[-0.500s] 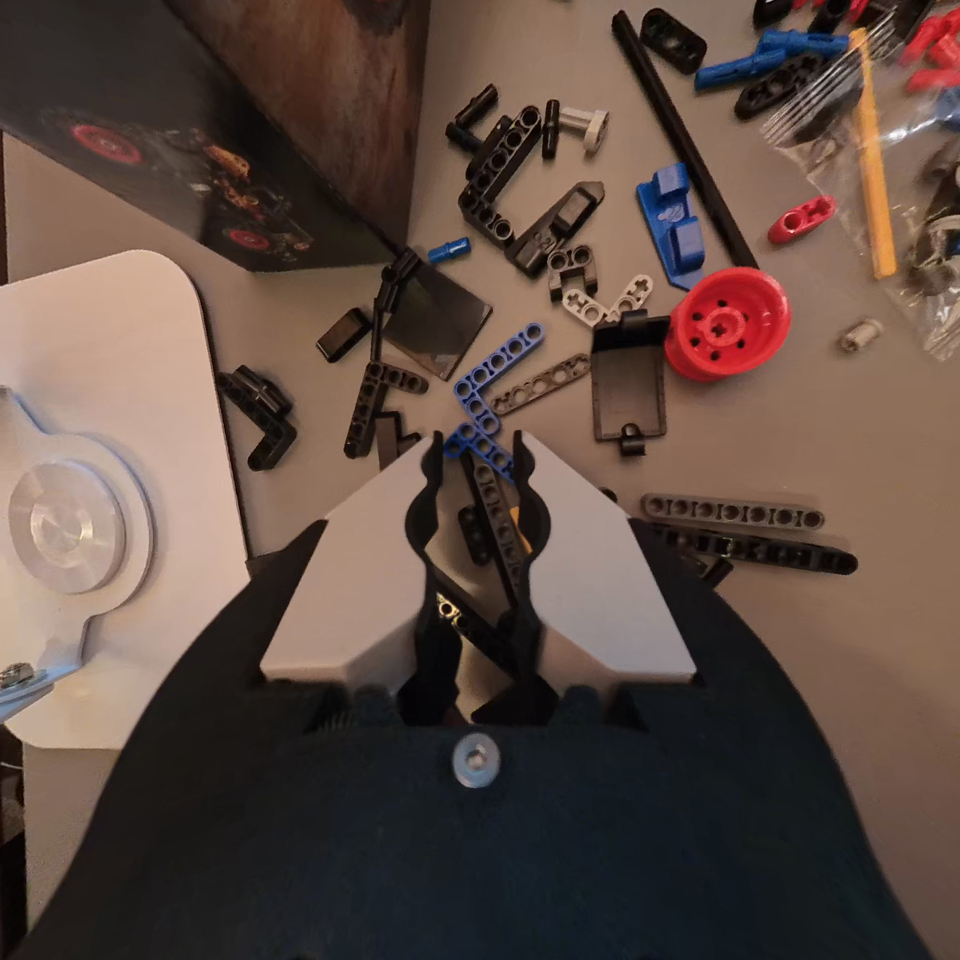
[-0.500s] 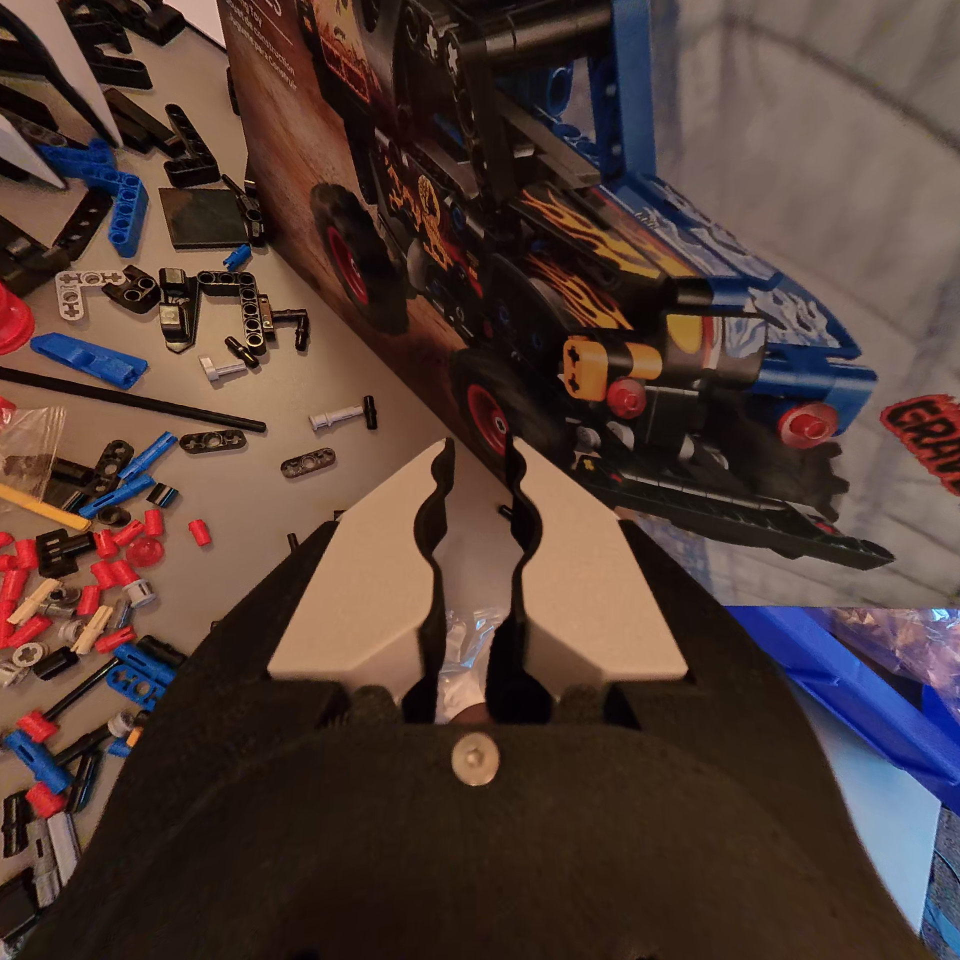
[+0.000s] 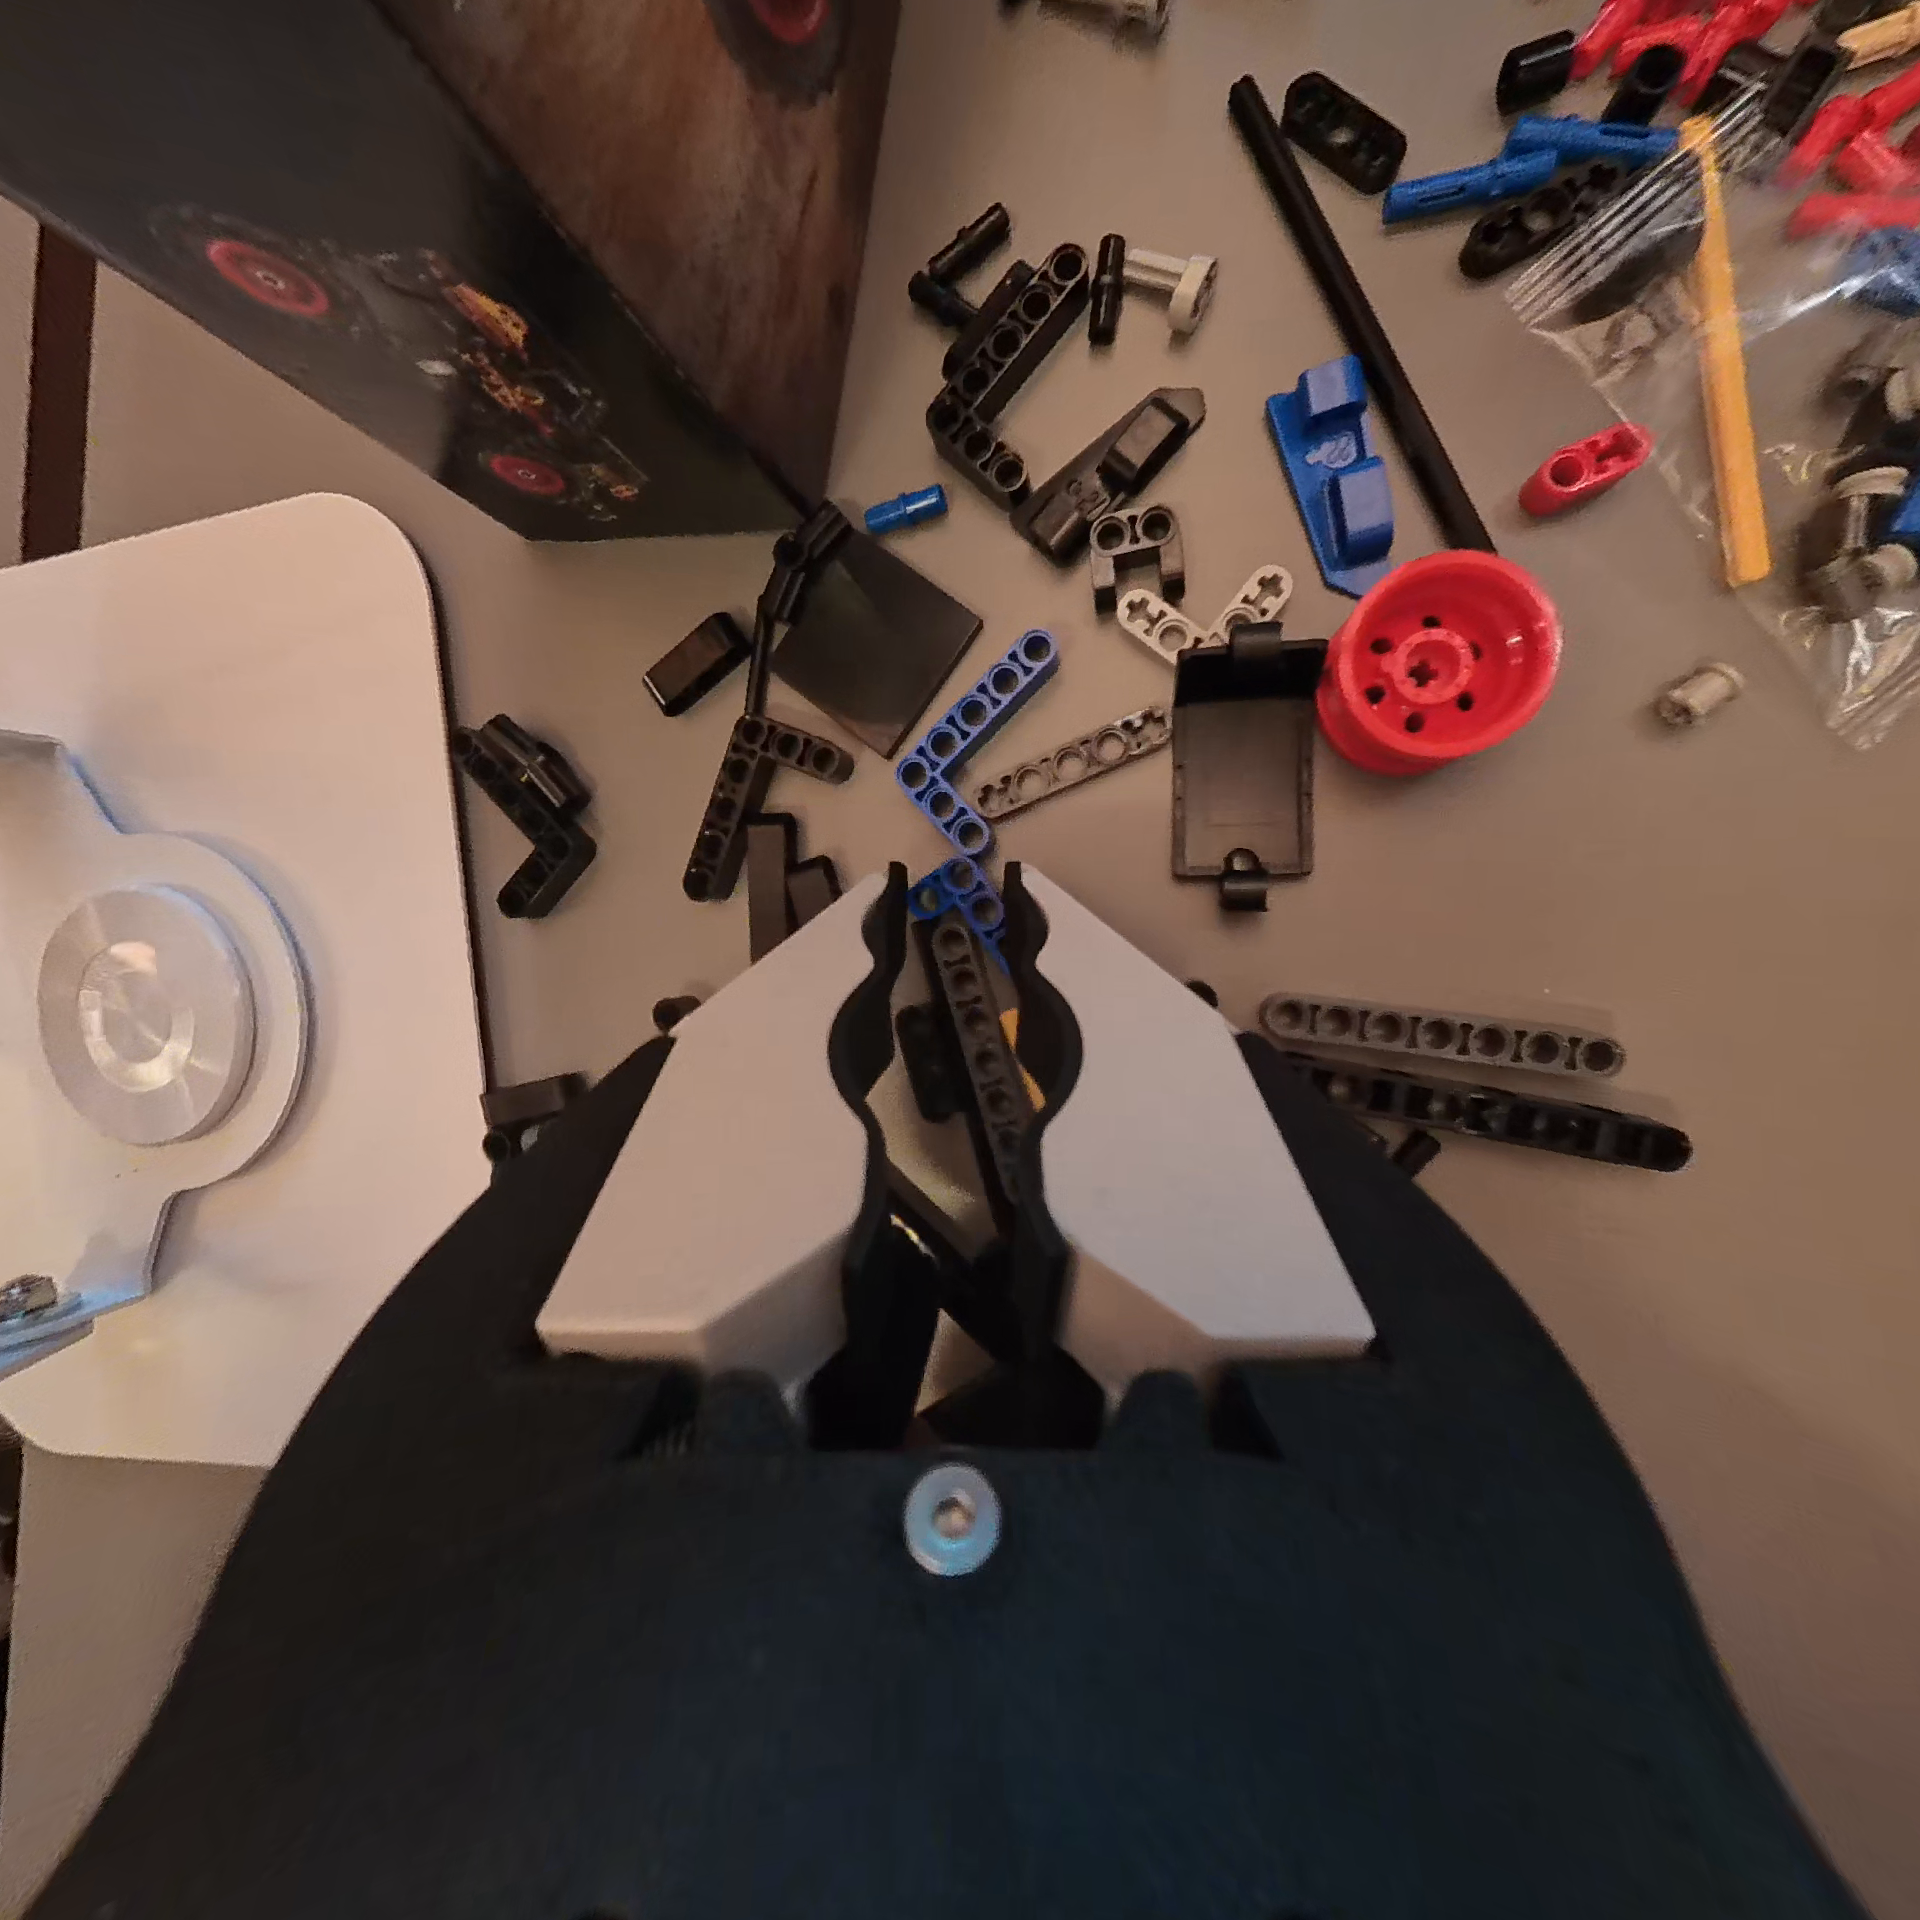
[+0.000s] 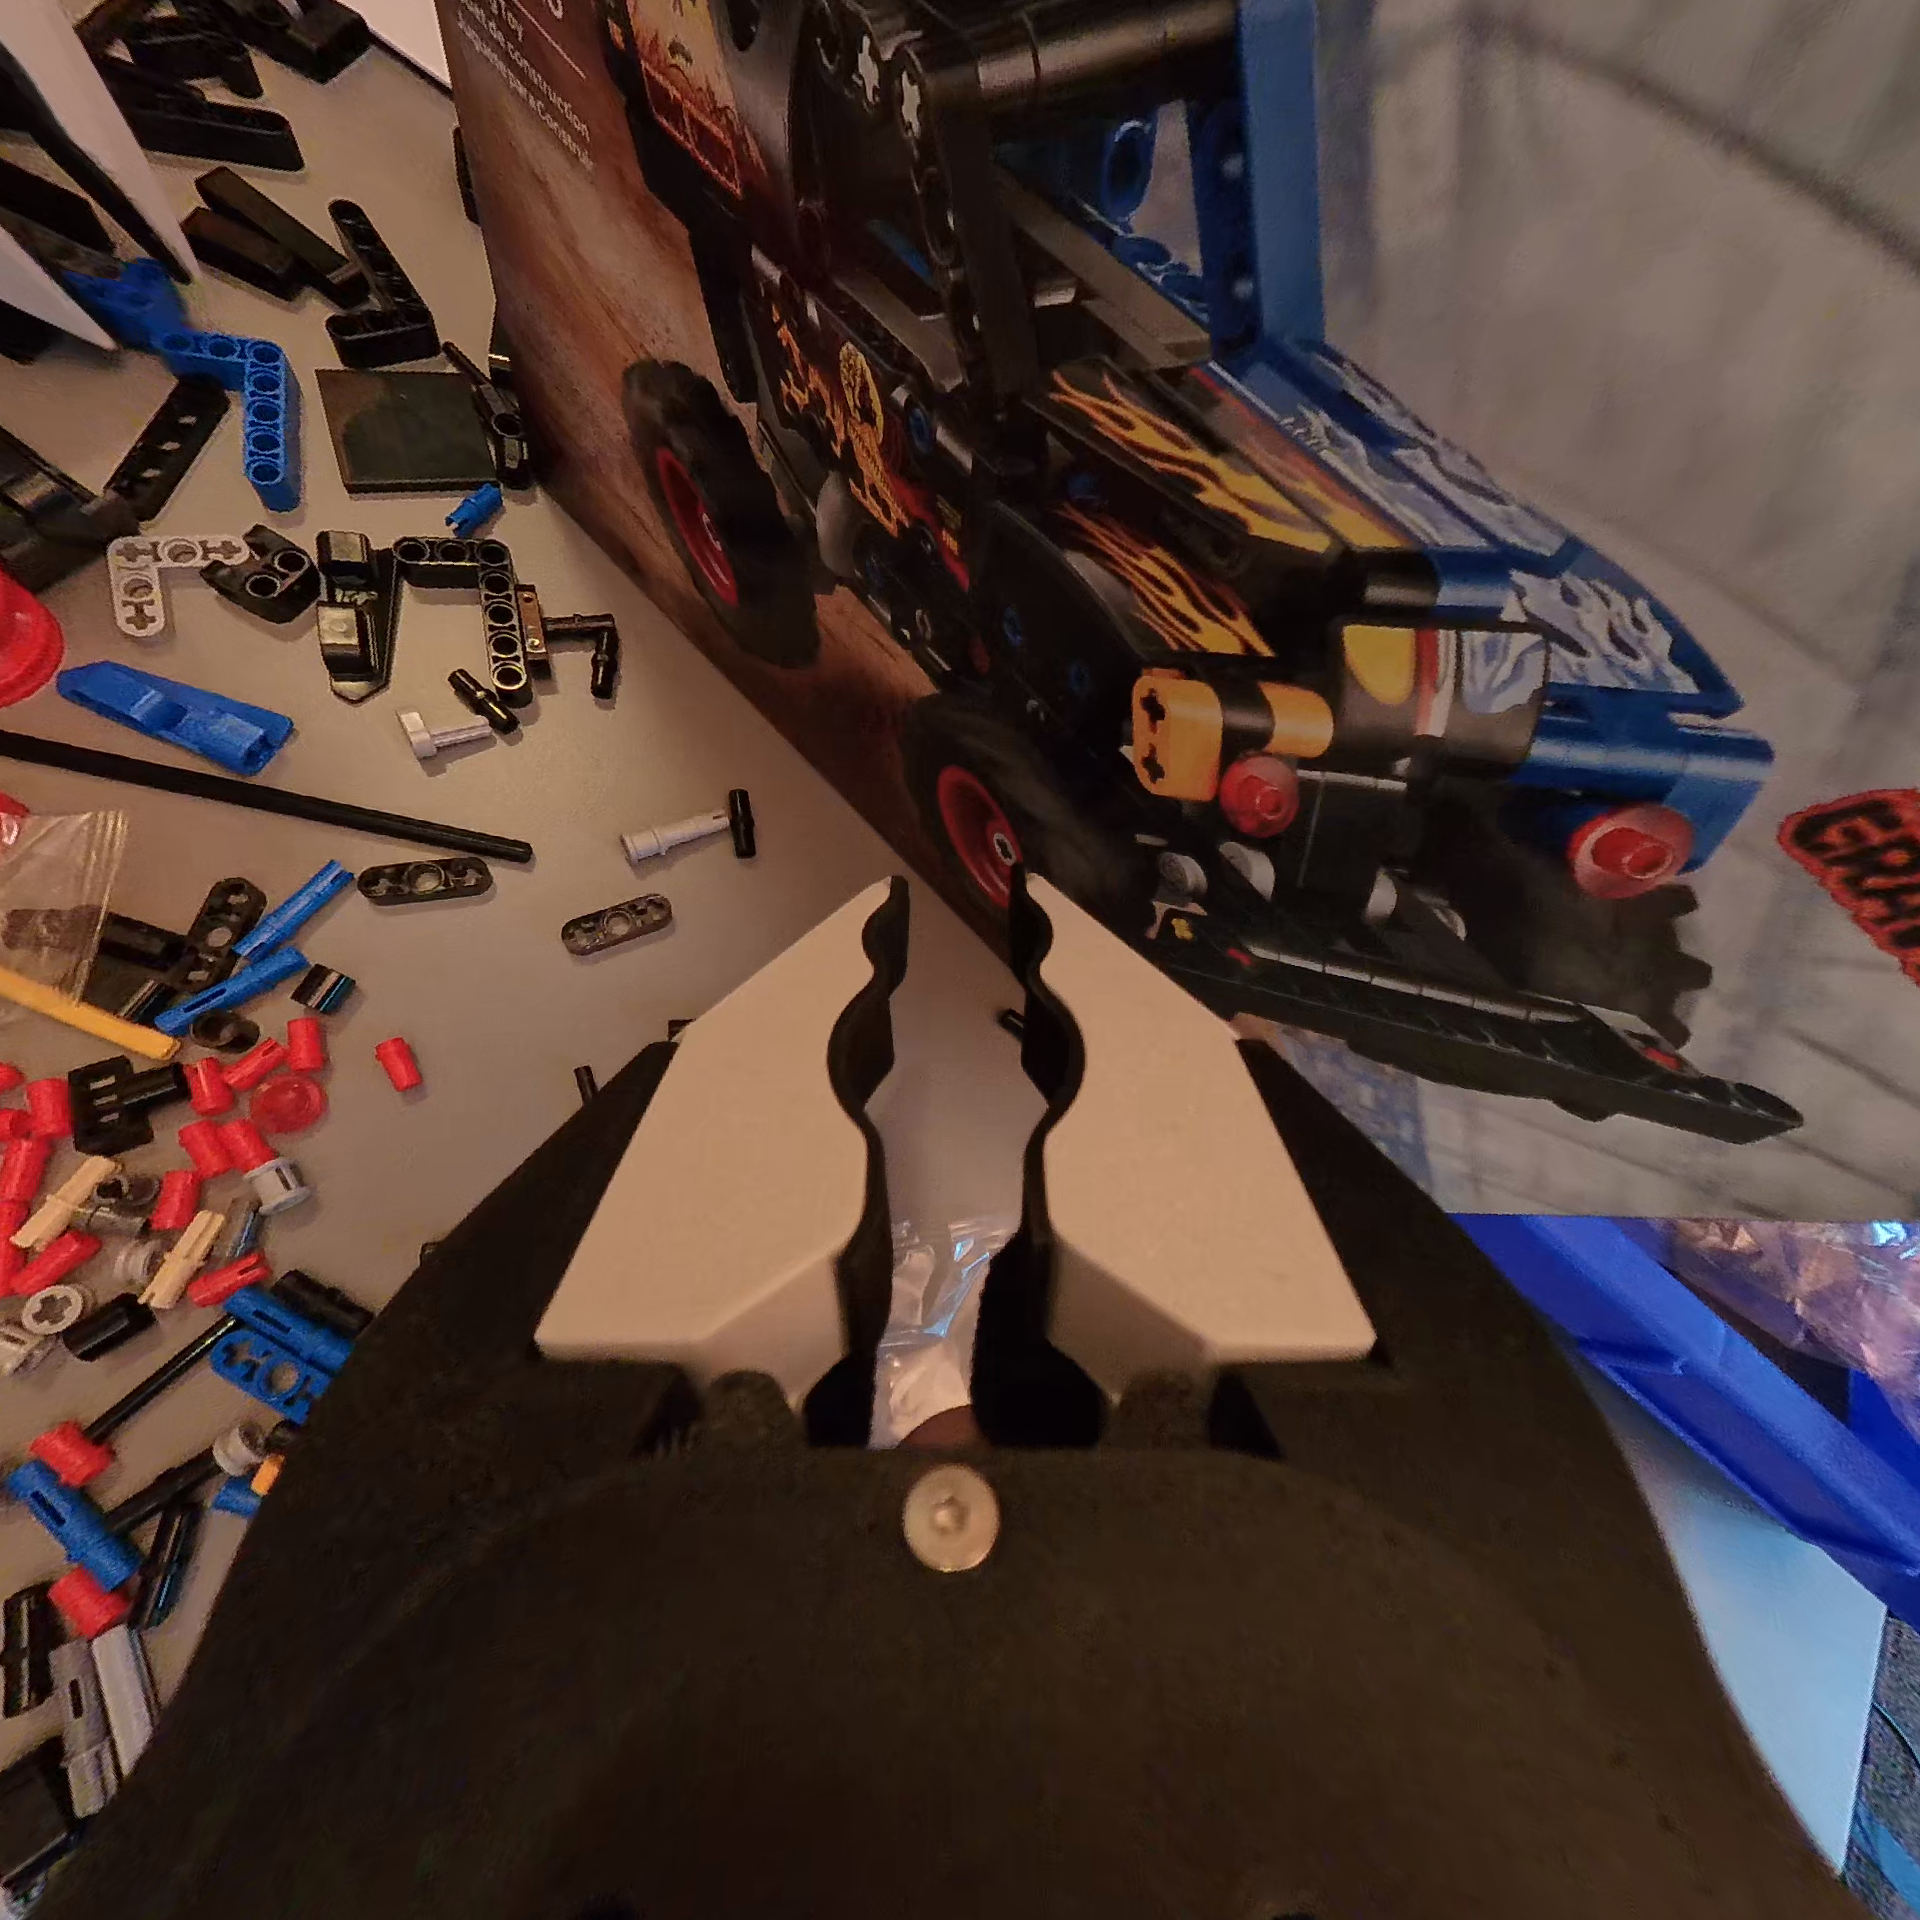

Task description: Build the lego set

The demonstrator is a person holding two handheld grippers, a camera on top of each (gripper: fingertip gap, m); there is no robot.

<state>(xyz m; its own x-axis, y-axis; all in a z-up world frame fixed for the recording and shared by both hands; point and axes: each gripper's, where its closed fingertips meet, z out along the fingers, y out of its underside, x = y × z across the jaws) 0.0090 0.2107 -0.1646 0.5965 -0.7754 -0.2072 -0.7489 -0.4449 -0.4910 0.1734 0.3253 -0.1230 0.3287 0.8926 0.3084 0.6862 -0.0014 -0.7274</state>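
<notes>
My left gripper is shut on a black beam assembly with a blue piece at its tip, low over the grey table. Loose parts lie just ahead: a blue L-beam, a dark grey beam, a black panel and a red wheel hub. My right gripper is open by a narrow gap and empty, pointing at the foot of the set's box. The left gripper's white finger shows at the top left of the right wrist view.
The box stands at the back left. A white plate with a metal disc lies on the left. Two long beams lie to the right. Plastic bags and several red, blue and black pins cover the table. A blue bin is at the right.
The left wrist view has shifted and turned slightly over the parts, with the beam assembly still between the fingers. The right gripper has barely moved.
</notes>
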